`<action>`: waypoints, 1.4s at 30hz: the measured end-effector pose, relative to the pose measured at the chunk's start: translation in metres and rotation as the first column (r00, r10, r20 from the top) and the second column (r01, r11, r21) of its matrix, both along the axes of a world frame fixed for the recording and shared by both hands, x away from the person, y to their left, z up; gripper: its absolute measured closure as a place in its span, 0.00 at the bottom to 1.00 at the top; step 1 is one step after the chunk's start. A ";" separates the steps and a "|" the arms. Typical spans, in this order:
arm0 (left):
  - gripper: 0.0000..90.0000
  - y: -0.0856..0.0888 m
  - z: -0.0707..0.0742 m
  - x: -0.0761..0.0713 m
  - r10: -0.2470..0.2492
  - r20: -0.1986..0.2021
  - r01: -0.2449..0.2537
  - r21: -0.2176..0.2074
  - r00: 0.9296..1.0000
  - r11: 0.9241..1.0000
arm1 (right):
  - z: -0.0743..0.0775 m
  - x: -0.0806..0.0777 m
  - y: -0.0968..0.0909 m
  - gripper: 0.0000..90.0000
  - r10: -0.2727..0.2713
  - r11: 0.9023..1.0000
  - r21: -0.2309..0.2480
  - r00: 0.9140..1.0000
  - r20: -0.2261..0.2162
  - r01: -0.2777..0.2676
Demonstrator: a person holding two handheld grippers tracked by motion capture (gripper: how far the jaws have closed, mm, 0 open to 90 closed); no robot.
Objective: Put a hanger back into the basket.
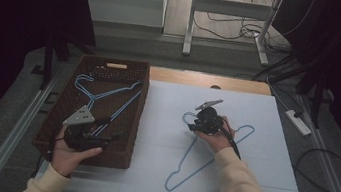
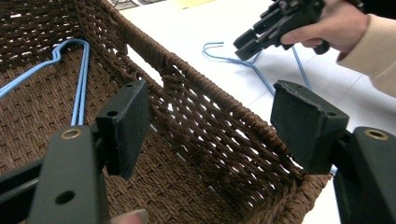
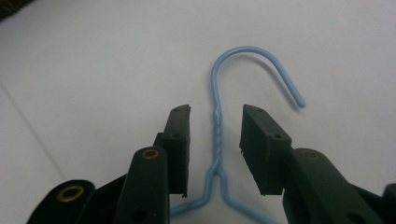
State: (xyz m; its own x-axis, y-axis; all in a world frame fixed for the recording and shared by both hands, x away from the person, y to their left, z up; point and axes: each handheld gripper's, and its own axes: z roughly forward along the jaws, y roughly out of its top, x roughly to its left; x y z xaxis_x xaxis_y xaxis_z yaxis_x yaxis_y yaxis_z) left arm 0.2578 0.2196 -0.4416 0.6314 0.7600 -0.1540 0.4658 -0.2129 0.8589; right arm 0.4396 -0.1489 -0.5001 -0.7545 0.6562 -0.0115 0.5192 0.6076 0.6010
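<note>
Right gripper (image 3: 215, 140) sits over the blue wire hanger (image 1: 210, 154) lying flat on the white surface (image 1: 266, 190), right of the basket. In the right gripper view the jaws stand partly apart on either side of the hanger's twisted neck (image 3: 217, 135), just below the hook; pads clear of the wire on both sides, nothing pinched. In the high view the right gripper (image 1: 205, 121) is at the hanger's hook end, the rest of the triangle running back toward the person's sleeve.

Left gripper (image 2: 210, 130) hangs over the near right corner of the brown wicker basket (image 1: 127, 135), jaws wide, nothing between them, one jaw inside the basket wall and one about over the rim. More blue hangers (image 1: 107, 97) lie in the basket, probably two, wires overlap so the count is hard to call. In the left gripper view the right gripper (image 2: 275, 28) shows farther off above the loose hanger's hook (image 2: 215, 46).
</note>
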 end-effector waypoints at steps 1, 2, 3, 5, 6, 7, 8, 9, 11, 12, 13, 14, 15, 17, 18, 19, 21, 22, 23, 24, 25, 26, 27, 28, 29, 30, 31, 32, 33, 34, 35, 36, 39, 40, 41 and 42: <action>0.32 0.000 0.000 0.000 0.001 0.000 -0.001 -0.001 1.000 1.000 | -0.001 0.002 0.003 0.69 0.004 1.000 -0.011 1.000 -0.002 -0.004; 0.32 0.000 0.000 0.000 0.001 0.000 -0.001 -0.002 1.000 1.000 | -0.001 0.005 0.006 0.68 0.012 1.000 -0.018 1.000 0.000 -0.012; 0.32 0.000 0.000 0.000 0.001 0.000 -0.001 -0.001 1.000 1.000 | -0.002 0.007 0.010 0.68 0.017 1.000 -0.023 1.000 0.001 -0.017; 0.32 -0.001 0.000 0.000 0.000 -0.001 0.000 0.001 1.000 1.000 | -0.003 0.011 0.016 0.67 0.024 0.998 -0.051 1.000 0.000 -0.024; 0.32 -0.001 -0.001 -0.001 0.000 0.000 0.000 0.001 1.000 1.000 | -0.003 0.013 0.018 0.67 0.027 0.998 -0.063 1.000 0.002 -0.027; 0.32 -0.001 0.000 -0.001 -0.001 0.001 0.001 0.002 1.000 1.000 | -0.004 0.014 0.021 0.68 0.032 0.997 -0.073 1.000 0.002 -0.031; 0.32 -0.001 0.000 -0.001 -0.002 0.001 0.002 0.003 1.000 1.000 | -0.005 0.016 0.024 0.69 0.032 0.996 -0.084 0.999 -0.002 -0.032; 0.32 -0.001 0.000 -0.001 -0.002 0.001 0.002 0.003 1.000 1.000 | -0.006 0.016 0.026 0.71 0.034 0.994 -0.102 0.999 0.003 -0.034; 0.32 -0.001 -0.001 -0.001 -0.001 0.001 0.001 0.002 1.000 1.000 | -0.008 0.017 0.029 0.77 0.045 0.992 -0.117 0.999 -0.010 -0.045; 0.32 -0.001 -0.001 -0.001 0.000 0.000 0.000 0.002 1.000 1.000 | -0.010 0.017 0.030 0.81 0.047 0.991 -0.126 0.999 -0.014 -0.049; 0.32 -0.001 -0.001 -0.001 0.000 0.000 0.000 0.002 1.000 1.000 | -0.010 0.017 0.031 0.84 0.047 0.992 -0.120 0.999 -0.020 -0.049; 0.32 -0.001 -0.001 -0.001 0.000 -0.001 0.000 0.002 1.000 1.000 | -0.010 0.017 0.031 0.87 0.046 0.992 -0.119 0.999 -0.025 -0.049; 0.32 -0.001 -0.001 -0.001 0.000 -0.001 0.000 0.002 1.000 1.000 | -0.010 0.017 0.031 0.92 0.046 0.992 -0.114 0.998 -0.032 -0.049; 0.32 -0.002 -0.001 -0.001 -0.002 0.000 0.002 0.004 1.000 1.000 | -0.010 0.017 0.031 0.96 0.042 0.993 -0.113 0.998 -0.038 -0.046; 0.32 -0.002 -0.001 -0.001 -0.003 0.001 0.003 0.005 1.000 1.000 | -0.010 0.017 0.032 0.96 0.044 0.992 -0.119 0.999 -0.032 -0.047; 0.32 -0.003 0.000 -0.002 -0.004 0.002 0.004 0.006 1.000 1.000 | -0.010 0.016 0.033 0.97 0.044 0.991 -0.124 0.999 -0.029 -0.047; 0.32 -0.003 0.000 -0.002 -0.007 0.003 0.007 0.007 1.000 1.000 | -0.009 0.013 0.033 0.97 0.039 0.989 -0.141 0.999 -0.008 -0.040; 0.32 -0.004 0.000 -0.002 -0.006 0.003 0.006 0.007 1.000 1.000 | -0.009 0.013 0.032 0.97 0.036 0.990 -0.138 0.999 -0.003 -0.036; 0.32 -0.004 0.000 -0.003 -0.008 0.003 0.008 0.007 1.000 1.000 | -0.008 0.012 0.031 0.97 0.035 0.991 -0.128 0.999 0.004 -0.034; 0.32 -0.005 0.001 -0.003 -0.009 0.006 0.009 0.007 1.000 1.000 | -0.006 0.011 0.029 0.97 0.030 0.993 -0.114 0.999 0.012 -0.028; 0.32 -0.005 0.001 -0.003 -0.012 0.006 0.012 0.007 1.000 1.000 | -0.003 0.009 0.026 0.97 0.022 0.996 -0.091 1.000 0.022 -0.020; 0.32 -0.006 0.001 -0.004 -0.013 0.006 0.013 0.006 1.000 1.000 | 0.000 0.008 0.024 0.97 0.016 0.997 -0.072 1.000 0.027 -0.014; 0.32 -0.007 0.001 -0.004 -0.015 0.007 0.015 0.008 1.000 1.000 | 0.003 0.006 0.021 0.97 0.008 0.999 -0.052 0.999 0.038 -0.006; 0.32 -0.007 0.001 -0.004 -0.015 0.007 0.015 0.006 1.000 1.000 | 0.007 0.004 0.019 0.97 0.005 0.999 -0.036 0.999 0.046 -0.004; 0.32 -0.008 0.002 -0.004 -0.016 0.006 0.016 0.005 1.000 1.000 | 0.009 0.003 0.017 0.97 0.003 1.000 -0.022 0.999 0.053 -0.002; 0.32 -0.009 0.002 -0.004 -0.018 0.008 0.018 0.006 1.000 1.000 | 0.012 0.000 0.014 0.97 -0.001 1.000 -0.005 0.998 0.059 0.001; 0.32 -0.010 0.002 -0.004 -0.021 0.008 0.021 0.005 1.000 1.000 | 0.015 -0.002 0.012 0.97 0.000 1.000 0.009 0.998 0.066 -0.001; 0.32 -0.011 0.003 -0.005 -0.024 0.009 0.024 0.007 1.000 1.000 | 0.018 -0.005 0.010 0.97 -0.004 1.000 0.025 0.997 0.073 0.002; 0.32 -0.012 0.003 -0.005 -0.027 0.010 0.027 0.008 1.000 1.000 | 0.021 -0.009 0.007 0.97 -0.008 0.999 0.040 0.996 0.084 0.005; 0.32 -0.014 0.004 -0.005 -0.033 0.011 0.033 0.008 0.999 0.999 | 0.022 -0.011 0.005 0.97 -0.010 0.999 0.049 0.996 0.092 0.006; 0.32 -0.016 0.004 -0.005 -0.038 0.012 0.038 0.010 0.999 0.999 | 0.024 -0.015 0.003 0.97 -0.011 0.998 0.062 0.995 0.102 0.004; 0.32 -0.018 0.005 -0.005 -0.042 0.012 0.042 0.010 0.999 0.999 | 0.026 -0.018 0.001 0.97 -0.011 0.998 0.069 0.994 0.110 0.004; 0.32 -0.025 0.006 -0.005 -0.061 0.007 0.061 0.012 0.998 0.998 | 0.030 -0.026 -0.003 0.97 -0.015 0.995 0.100 0.991 0.133 0.002; 0.32 -0.029 0.006 -0.004 -0.067 0.004 0.067 0.012 0.998 0.998 | 0.031 -0.028 -0.005 0.97 -0.015 0.995 0.103 0.990 0.139 0.001; 0.32 -0.031 0.006 -0.004 -0.071 0.001 0.071 0.014 0.997 0.997 | 0.033 -0.031 -0.006 0.97 -0.016 0.994 0.113 0.989 0.149 -0.001; 0.32 -0.034 0.006 -0.003 -0.075 -0.003 0.075 0.014 0.997 0.997 | 0.034 -0.033 -0.007 0.97 -0.016 0.993 0.115 0.988 0.154 -0.002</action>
State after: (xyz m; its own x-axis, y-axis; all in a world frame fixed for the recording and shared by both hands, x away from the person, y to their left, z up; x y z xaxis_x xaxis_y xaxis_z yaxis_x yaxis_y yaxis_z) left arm 0.2544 0.1859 -0.4353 0.6866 0.7124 -0.1449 0.4498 -0.2597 0.8546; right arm 0.4065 -0.1556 -0.4663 -0.7447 0.6654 -0.0521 0.4185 0.5264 0.7401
